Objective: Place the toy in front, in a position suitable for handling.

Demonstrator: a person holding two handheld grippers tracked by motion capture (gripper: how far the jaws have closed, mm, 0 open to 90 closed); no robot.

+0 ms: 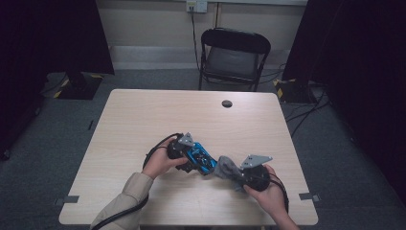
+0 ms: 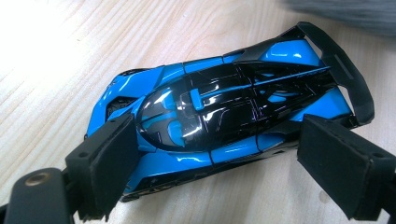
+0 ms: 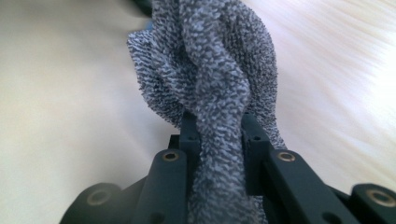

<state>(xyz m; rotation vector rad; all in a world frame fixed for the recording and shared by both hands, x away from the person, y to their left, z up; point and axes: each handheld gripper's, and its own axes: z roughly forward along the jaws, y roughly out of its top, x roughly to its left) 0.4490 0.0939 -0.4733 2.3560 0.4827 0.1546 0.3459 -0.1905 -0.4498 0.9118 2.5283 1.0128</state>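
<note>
Two hands come in from the near edge of the table [image 1: 143, 115], each holding a gripper; the person's left hand [image 1: 158, 164], in a beige sleeve [image 1: 125, 199], carries the left gripper [image 1: 194, 163], and the right hand [image 1: 270, 194] carries the right gripper [image 1: 239, 176]; the two meet just in front of the person, near the middle of the table's near half. In the right gripper view the jaws are clamped tight on a grey cloth [image 3: 210, 79], a bunched fold of it squeezed between the pads [image 3: 189, 135] and rising out ahead of them; in the high view the cloth [image 1: 226, 167] hangs between the two grippers, just beside the car. In the left gripper view a blue and black toy car [image 2: 224, 112] lies on the wood between the jaws; the jaws stand spread, one pad [image 2: 109, 163] against the car's flank near the nose, the other pad [image 2: 343, 163] apart from its tail, so the car is let go; the cloth's blurred edge shows past its rear wing. Farther off on the table sits a round cable hole [image 1: 227, 103]; beyond the far edge stands a black folding chair [image 1: 233, 57] on grey carpet, against the wall.
</note>
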